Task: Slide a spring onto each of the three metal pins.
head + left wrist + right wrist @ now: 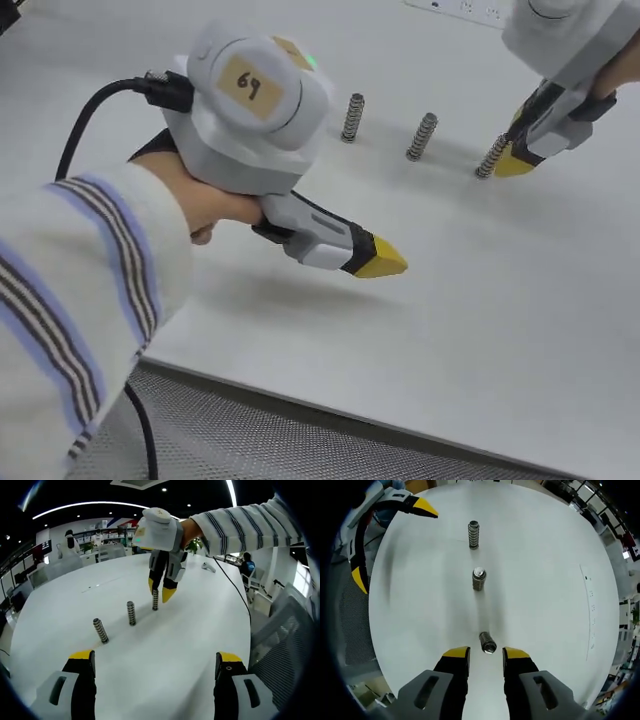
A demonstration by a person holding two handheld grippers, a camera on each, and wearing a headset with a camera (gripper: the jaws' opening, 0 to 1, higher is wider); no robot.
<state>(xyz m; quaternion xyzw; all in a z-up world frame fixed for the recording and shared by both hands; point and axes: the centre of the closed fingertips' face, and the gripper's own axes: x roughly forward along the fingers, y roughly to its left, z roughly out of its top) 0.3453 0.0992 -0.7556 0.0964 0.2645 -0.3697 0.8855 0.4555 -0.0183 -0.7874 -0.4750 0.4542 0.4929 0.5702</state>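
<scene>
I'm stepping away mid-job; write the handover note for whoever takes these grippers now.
Left gripper: open, empty, held above the table, short of the row.
Right gripper: jaws apart, tips flanking the nearest spring, not clearly pinching it.
Middle spring and far spring stand upright on their pins on the white table.
Done: all three springs look threaded.
Left: check that the nearest spring is seated, then draw the right gripper away.

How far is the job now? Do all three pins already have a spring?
Nearly done, it seems: the far spring and middle spring stand upright on their pins. In hand: the right gripper straddles the near spring, jaws open. The left gripper hangs open, apart. Left: likely only pulling back.
</scene>
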